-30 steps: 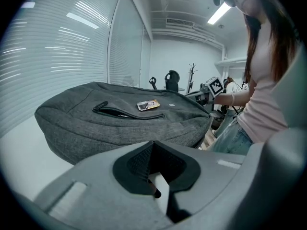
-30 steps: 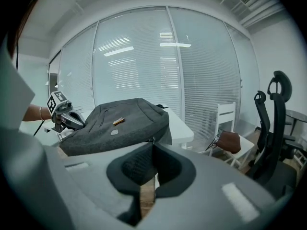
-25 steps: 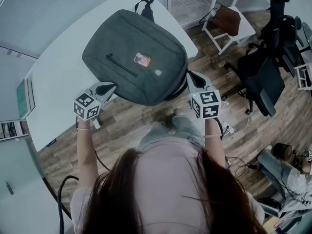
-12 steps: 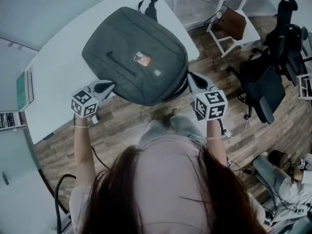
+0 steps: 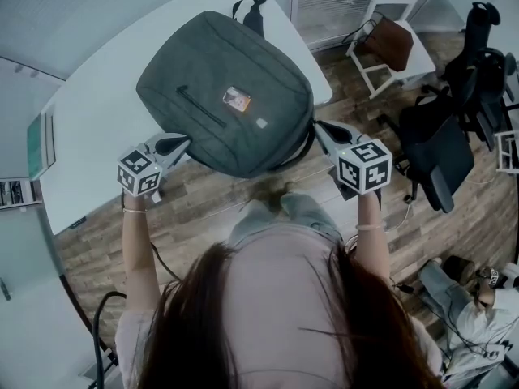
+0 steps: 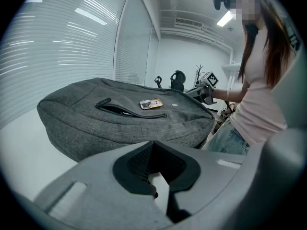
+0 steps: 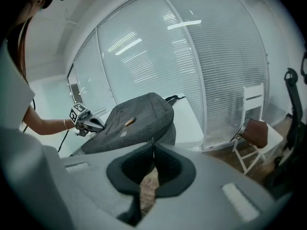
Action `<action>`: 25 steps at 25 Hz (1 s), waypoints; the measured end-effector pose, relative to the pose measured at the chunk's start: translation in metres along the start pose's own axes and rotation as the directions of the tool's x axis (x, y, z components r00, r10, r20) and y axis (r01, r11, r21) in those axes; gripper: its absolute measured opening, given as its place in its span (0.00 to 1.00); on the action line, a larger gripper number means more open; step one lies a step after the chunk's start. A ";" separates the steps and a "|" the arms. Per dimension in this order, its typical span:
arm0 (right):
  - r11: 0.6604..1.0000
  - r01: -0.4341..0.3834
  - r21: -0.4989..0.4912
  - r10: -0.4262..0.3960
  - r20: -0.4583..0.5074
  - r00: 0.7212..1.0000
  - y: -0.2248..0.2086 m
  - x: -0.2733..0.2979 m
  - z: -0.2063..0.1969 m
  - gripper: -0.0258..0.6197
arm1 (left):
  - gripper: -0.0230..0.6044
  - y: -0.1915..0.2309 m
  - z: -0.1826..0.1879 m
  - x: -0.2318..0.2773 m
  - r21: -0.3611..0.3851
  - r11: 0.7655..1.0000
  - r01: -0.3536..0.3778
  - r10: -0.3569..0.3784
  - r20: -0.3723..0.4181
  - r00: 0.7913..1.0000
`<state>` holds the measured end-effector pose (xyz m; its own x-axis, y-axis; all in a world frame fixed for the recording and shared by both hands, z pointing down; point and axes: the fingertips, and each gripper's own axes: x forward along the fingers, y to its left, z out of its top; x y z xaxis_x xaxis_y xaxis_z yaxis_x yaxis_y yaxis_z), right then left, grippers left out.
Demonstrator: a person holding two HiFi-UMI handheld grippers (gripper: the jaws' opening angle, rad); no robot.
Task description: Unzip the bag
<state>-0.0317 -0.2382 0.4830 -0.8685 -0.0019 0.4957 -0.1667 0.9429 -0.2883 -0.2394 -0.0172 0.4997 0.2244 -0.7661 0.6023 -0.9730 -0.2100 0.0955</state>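
Note:
A grey backpack (image 5: 227, 96) lies flat on the white table (image 5: 97, 128), its top handle at the far end. A black front-pocket zipper (image 5: 201, 106) runs across its face beside a small orange tag (image 5: 236, 98). My left gripper (image 5: 185, 142) is shut, its tips just short of the bag's near-left edge (image 6: 124, 123), with nothing seen between them. My right gripper (image 5: 319, 125) is shut too, its tips at the bag's near-right corner (image 7: 160, 128). I see nothing pinched in it. The main zipper along the bag's side is hidden.
The table's near edge (image 5: 174, 177) runs just under the bag, with wood floor (image 5: 211, 209) below it. To the right stand a white chair with a brown bag (image 5: 389, 39) and a black office chair (image 5: 438, 144). Another person (image 5: 470, 298) sits at the lower right.
My right gripper has drifted a little to the right, its marker cube now farther from the bag. The left gripper and the bag have hardly moved.

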 end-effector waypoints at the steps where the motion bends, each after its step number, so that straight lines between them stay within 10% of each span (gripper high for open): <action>1: 1.000 0.003 -0.016 -0.003 -0.004 1.000 -0.001 0.001 0.001 0.06 | 0.05 0.000 0.000 0.000 0.000 1.000 -0.002 0.002 0.000 1.000; 25: 0.974 -0.056 -0.218 0.055 -0.010 0.998 -0.038 0.025 0.022 0.07 | 0.05 0.002 0.002 0.003 -0.121 0.993 -0.011 0.008 -0.028 1.000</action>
<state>-0.0572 -0.2815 0.4888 -0.8715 0.0533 0.4875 -0.0122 0.9914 -0.1302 -0.2401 -0.0209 0.5003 0.2155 -0.7502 0.6251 -0.9747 -0.1264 0.1844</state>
